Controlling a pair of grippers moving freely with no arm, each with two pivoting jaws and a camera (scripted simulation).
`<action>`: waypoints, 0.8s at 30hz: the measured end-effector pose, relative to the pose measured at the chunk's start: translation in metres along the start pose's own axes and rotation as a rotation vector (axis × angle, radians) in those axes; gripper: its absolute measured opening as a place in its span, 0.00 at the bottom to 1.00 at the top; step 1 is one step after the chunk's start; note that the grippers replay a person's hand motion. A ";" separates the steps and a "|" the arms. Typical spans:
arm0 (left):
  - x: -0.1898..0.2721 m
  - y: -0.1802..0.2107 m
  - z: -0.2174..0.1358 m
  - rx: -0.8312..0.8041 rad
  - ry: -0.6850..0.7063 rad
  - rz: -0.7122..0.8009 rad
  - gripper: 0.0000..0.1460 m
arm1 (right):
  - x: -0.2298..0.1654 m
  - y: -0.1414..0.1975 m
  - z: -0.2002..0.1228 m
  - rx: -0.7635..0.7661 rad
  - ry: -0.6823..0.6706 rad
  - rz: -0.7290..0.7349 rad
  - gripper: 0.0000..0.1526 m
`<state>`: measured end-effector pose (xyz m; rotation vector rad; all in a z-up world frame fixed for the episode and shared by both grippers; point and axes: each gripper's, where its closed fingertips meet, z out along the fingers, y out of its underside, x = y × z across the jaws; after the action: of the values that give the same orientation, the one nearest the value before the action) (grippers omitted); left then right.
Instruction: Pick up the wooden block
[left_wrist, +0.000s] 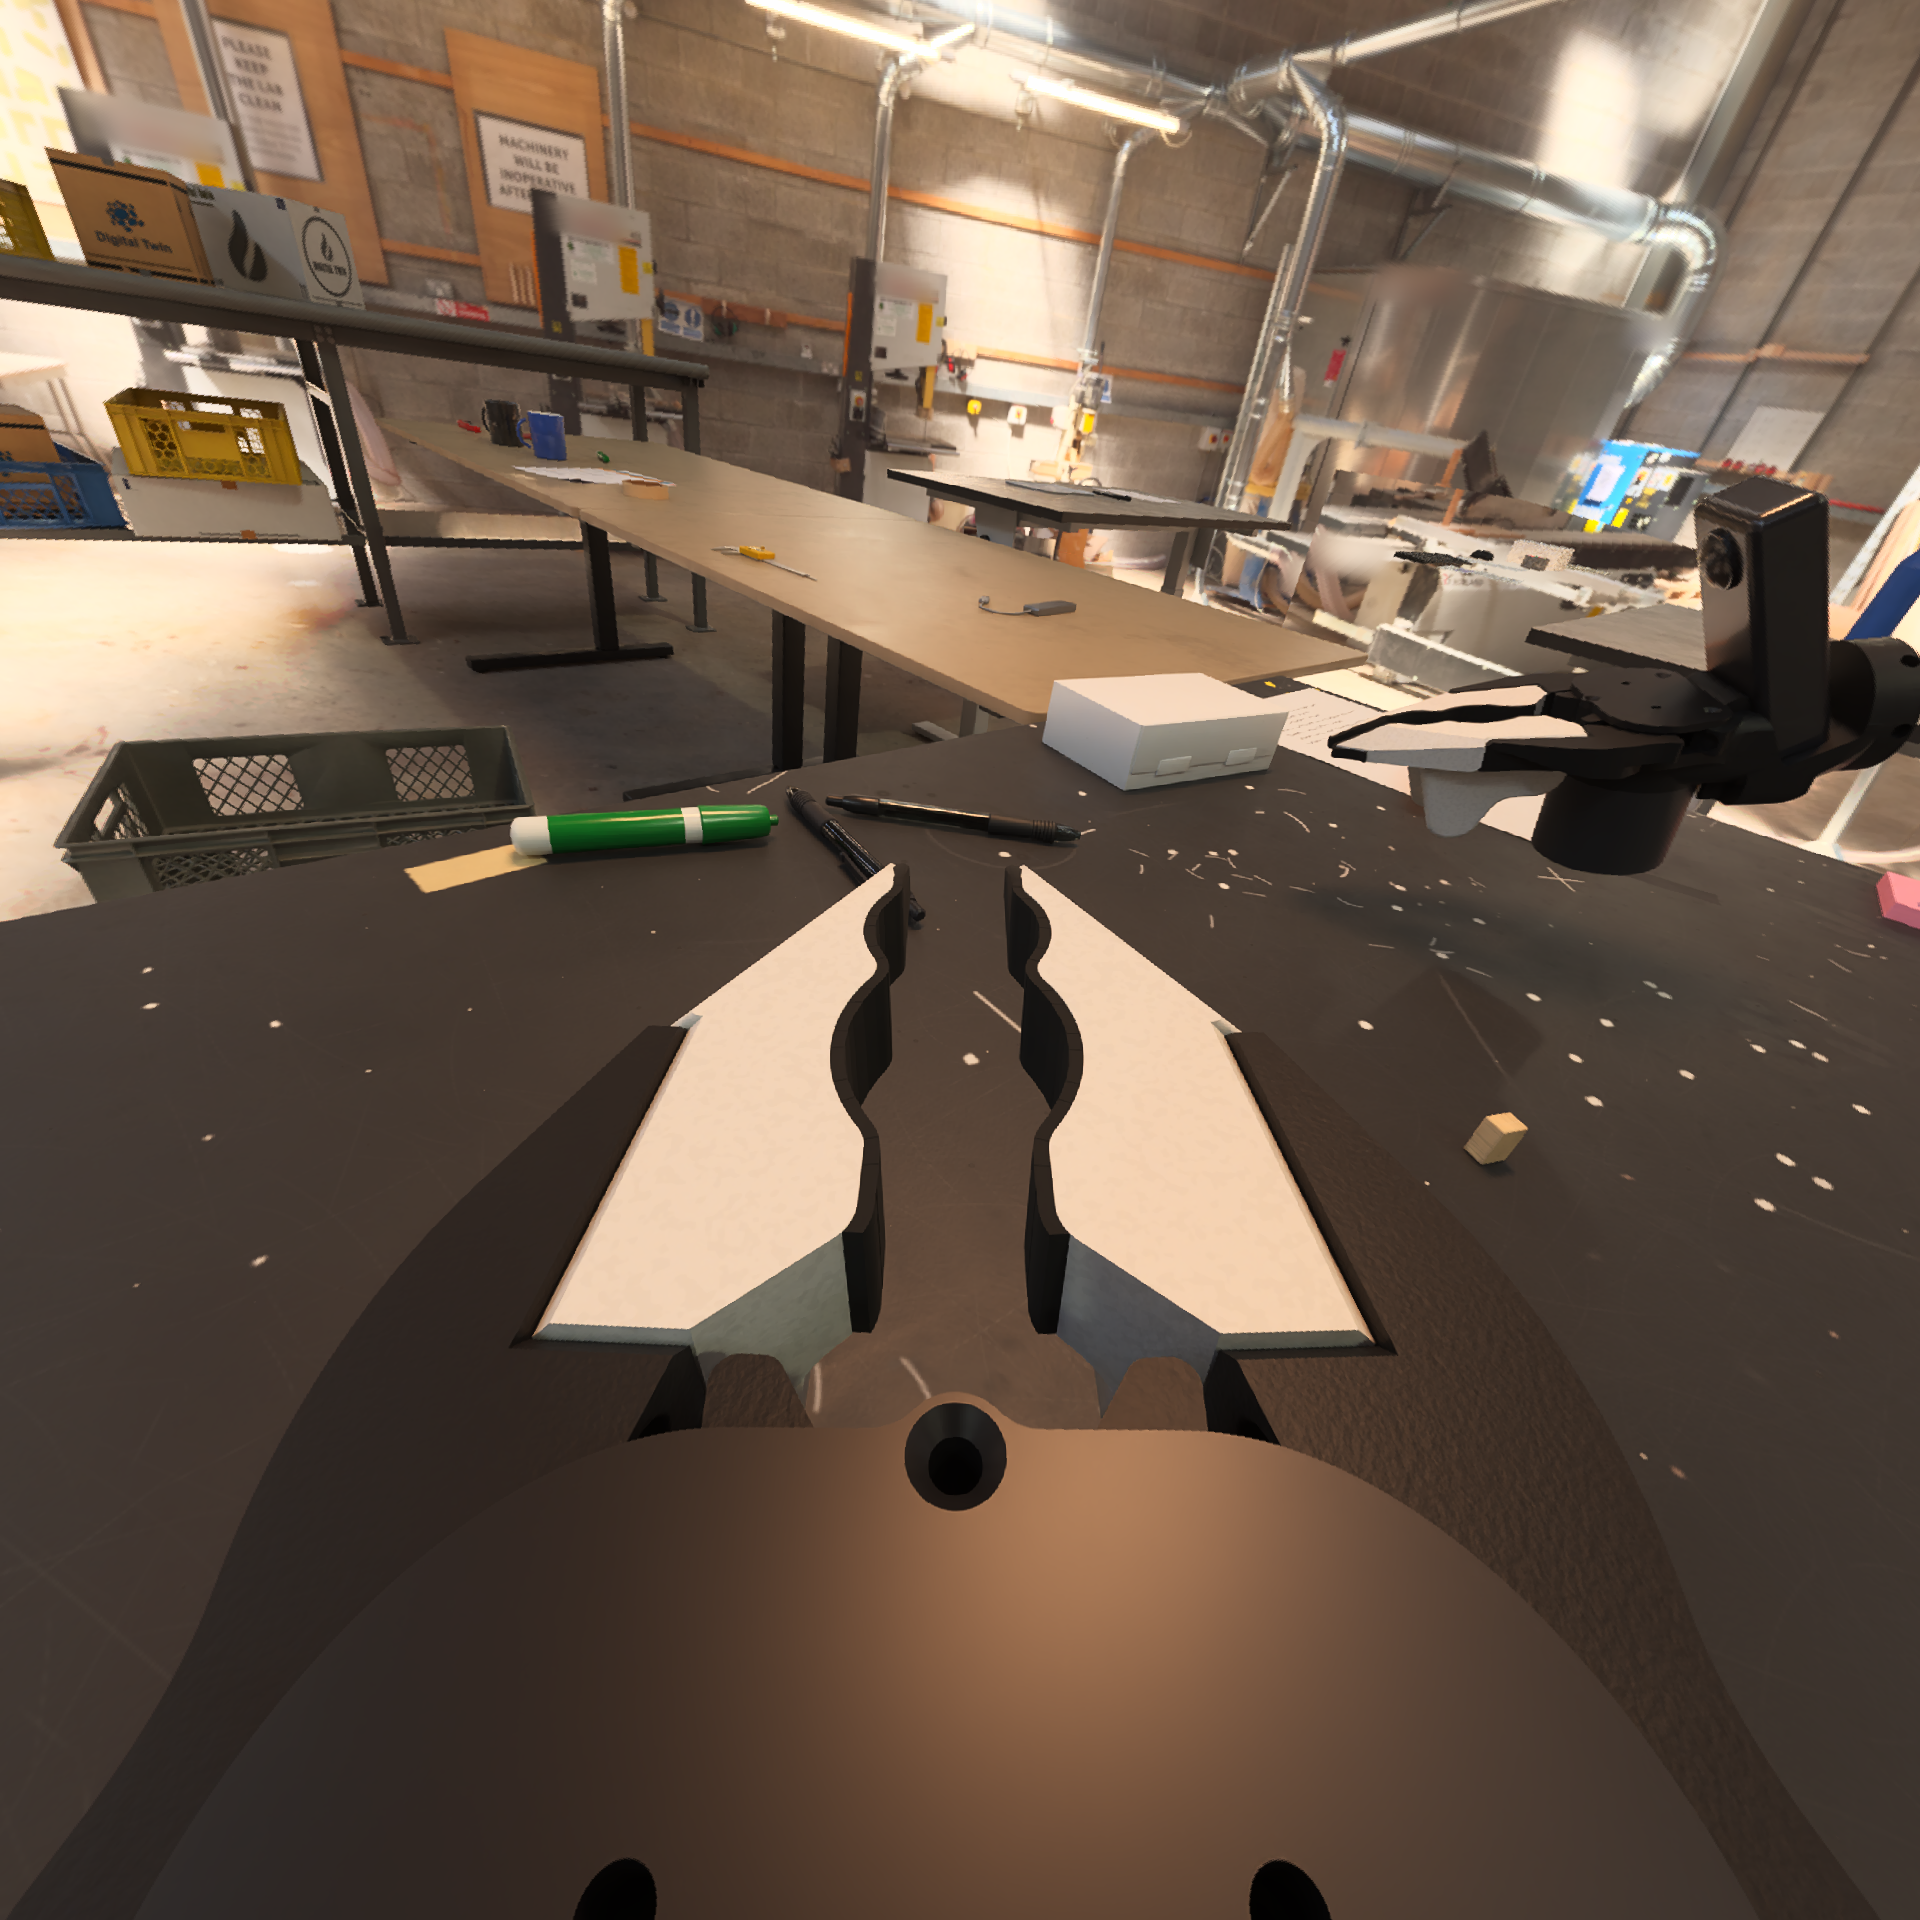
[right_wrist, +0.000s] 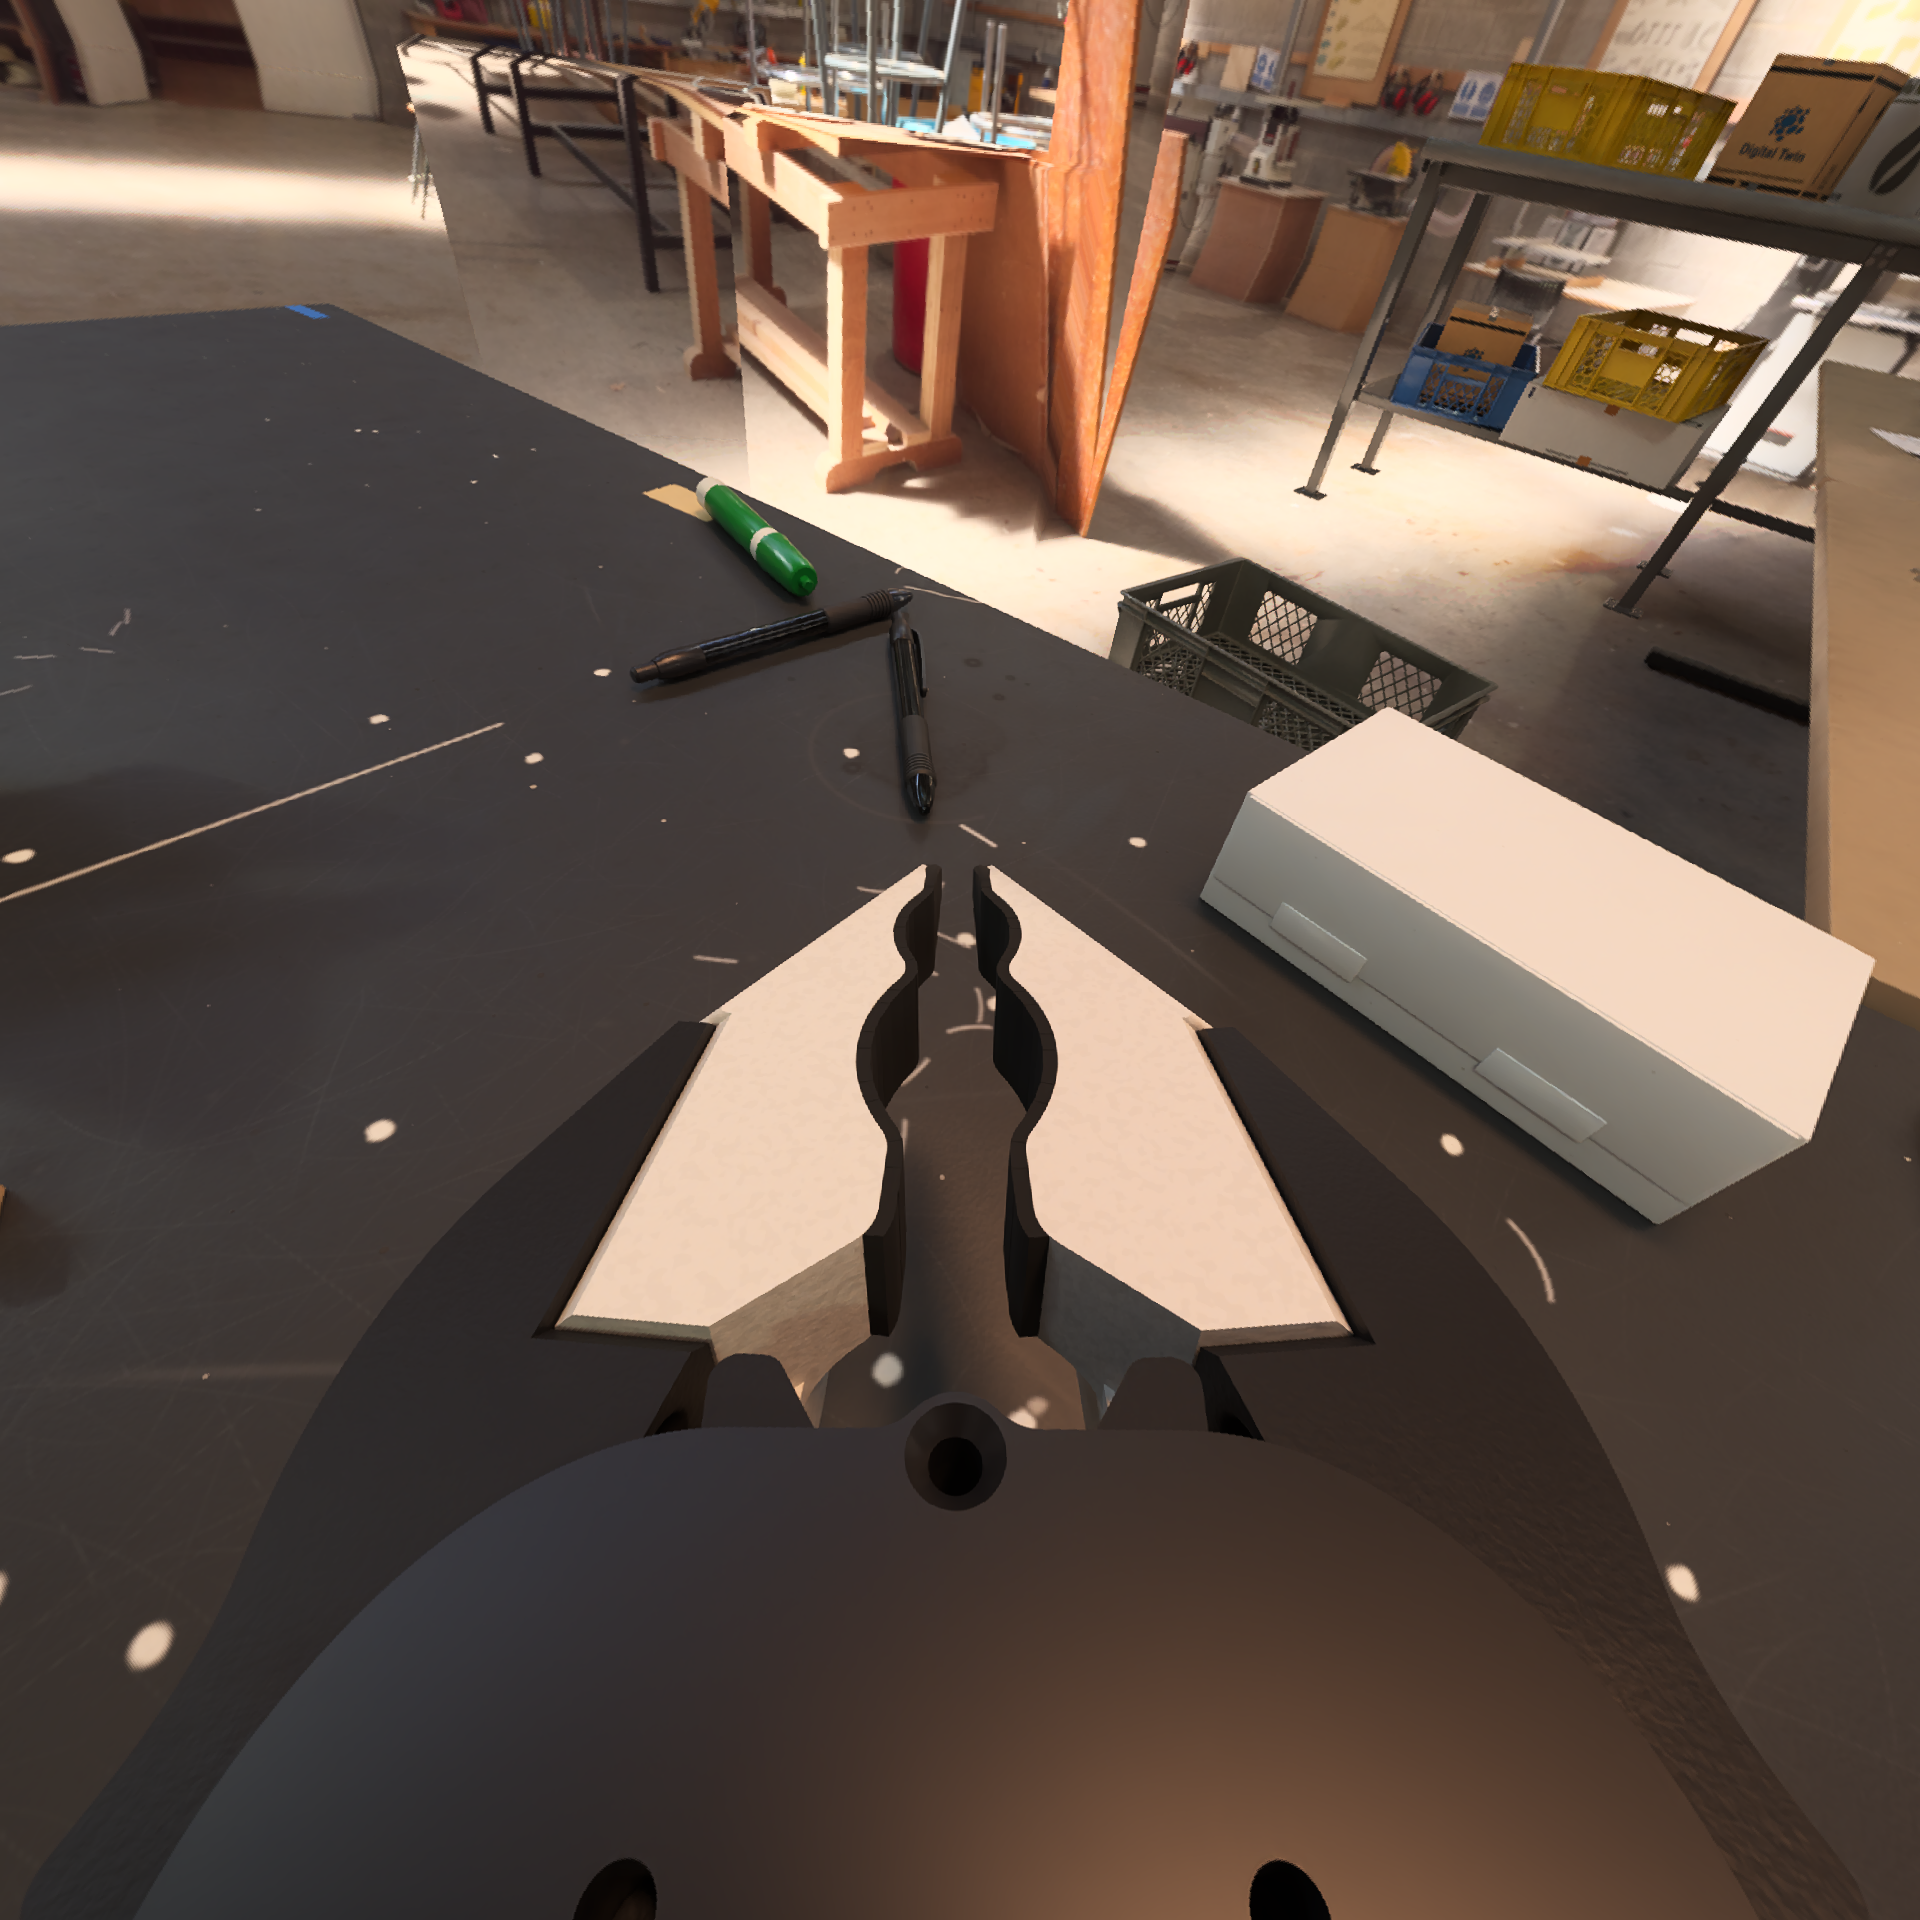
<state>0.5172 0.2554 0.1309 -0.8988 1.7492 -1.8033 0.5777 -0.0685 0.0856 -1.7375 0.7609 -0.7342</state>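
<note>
1. Wooden block (left_wrist: 1496, 1137) sits on the dark tabletop (left_wrist: 312, 1091), to the right of the left gripper (left_wrist: 956, 873) and nearer than its fingertips, well apart from them. Nothing touches it.
2. Left gripper: jaws apart with a clear gap, nothing between them, pointing toward the far table edge.
3. Right gripper (left_wrist: 1351, 743): hangs above the table at far right in the left wrist view, pointing left. In its own view (right_wrist: 957, 873) the tips stand slightly apart, a narrow slot between them, nothing held.
4. Block is not visible in the right wrist view.
5. 2 black pens (left_wrist: 956, 821) lie ahead of the left gripper; in the right wrist view they form a V with the tops nearly meeting (right_wrist: 774, 636).
6. Green marker (left_wrist: 644, 831) lies left of the pens near the far edge, one end beside a tan strip of tape (left_wrist: 457, 868).
7. White box (left_wrist: 1164, 727) sits at the far edge, right of the pens, just beside the right gripper's tips.
8. Dark mesh crate (left_wrist: 291, 800) stands on the floor beyond the table's far left edge.
9. Pink item (left_wrist: 1901, 899) clipped at the right frame edge; cannot tell what it is.
</note>
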 end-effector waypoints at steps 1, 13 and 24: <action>0.000 0.000 0.000 -0.001 0.002 0.001 0.12 | 0.000 0.000 0.000 0.000 0.001 0.001 0.04; 0.010 0.019 0.008 -0.093 0.051 0.013 0.12 | 0.002 -0.002 -0.002 0.007 0.009 0.004 0.05; 0.034 0.050 0.016 -0.248 0.147 0.029 0.13 | -0.097 -0.086 -0.089 0.322 -0.193 -0.186 0.00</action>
<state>0.5007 0.2157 0.0853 -0.8479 2.1029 -1.6966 0.4614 -0.0219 0.1806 -1.5677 0.3304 -0.7551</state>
